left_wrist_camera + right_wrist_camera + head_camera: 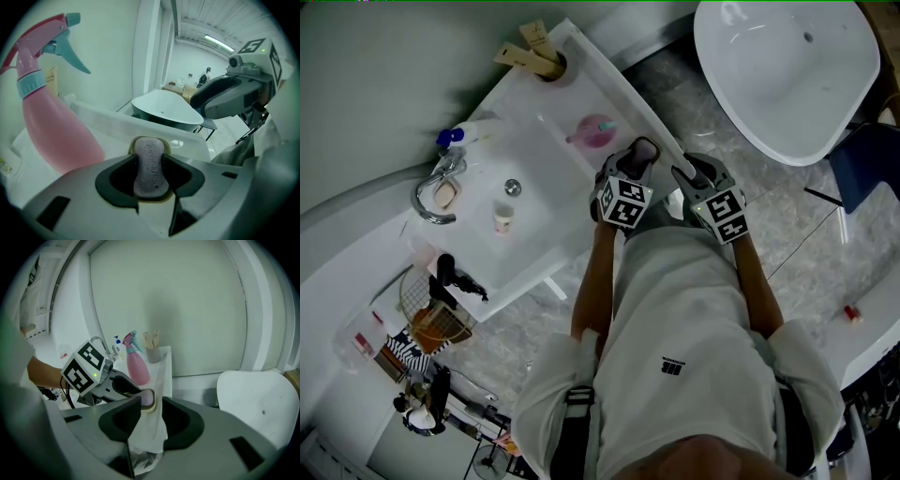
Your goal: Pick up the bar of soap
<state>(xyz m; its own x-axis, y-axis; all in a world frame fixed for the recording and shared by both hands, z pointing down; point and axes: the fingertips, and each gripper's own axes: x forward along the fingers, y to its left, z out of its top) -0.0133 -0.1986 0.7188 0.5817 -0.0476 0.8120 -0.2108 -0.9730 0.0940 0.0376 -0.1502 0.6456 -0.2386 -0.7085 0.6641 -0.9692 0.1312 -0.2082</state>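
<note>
The bar of soap is a grey-mauve oval with raised lettering and a cream rim behind it. My left gripper is shut on it, one dark pad on each side. In the right gripper view the soap is held just off the end of the white counter. In the head view my left gripper is at the counter's near edge and the soap is hidden under it. My right gripper is beside it. Its jaws stand slightly apart, with only the white counter edge showing in the gap.
A pink spray bottle stands on the counter close to the left gripper. A cup of wooden sticks is at the far end. The sink holds a small cup by the tap. A white tub lies to the right.
</note>
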